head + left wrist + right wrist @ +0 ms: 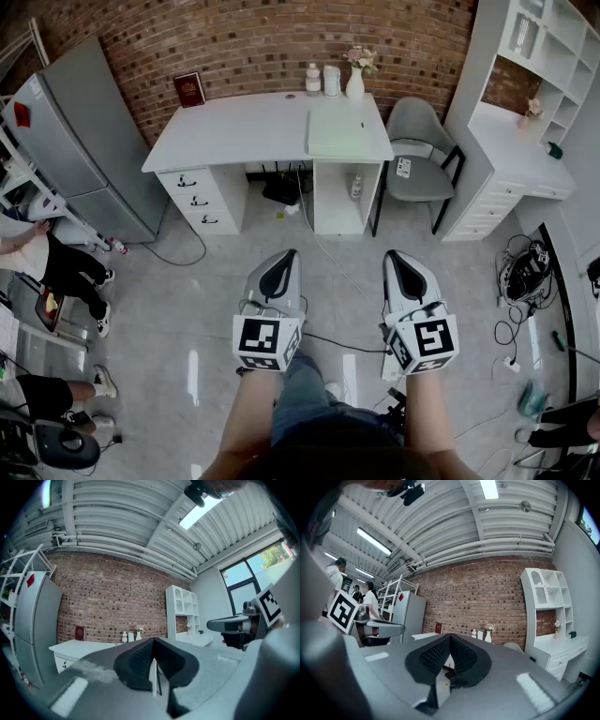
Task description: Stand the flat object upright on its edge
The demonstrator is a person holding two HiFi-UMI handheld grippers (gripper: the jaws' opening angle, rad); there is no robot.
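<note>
A pale green flat pad (335, 133) lies flat on the right half of the white desk (234, 131) by the brick wall. A dark red book (190, 89) stands upright at the desk's back left, and it also shows as the red book (80, 633) and the red book (439, 628). Both grippers are held level over the floor, well short of the desk. My left gripper (282, 255) is shut with nothing in it, seen as closed jaws (153, 640). My right gripper (394, 255) is likewise shut and empty (450, 637).
Two bottles and a vase (354, 82) stand at the desk's back edge. A grey chair (417, 150) sits right of the desk, beside a white shelf unit (525, 112). A grey fridge (89, 141) stands left. People's legs (66, 272) and floor cables (525, 267) lie at the sides.
</note>
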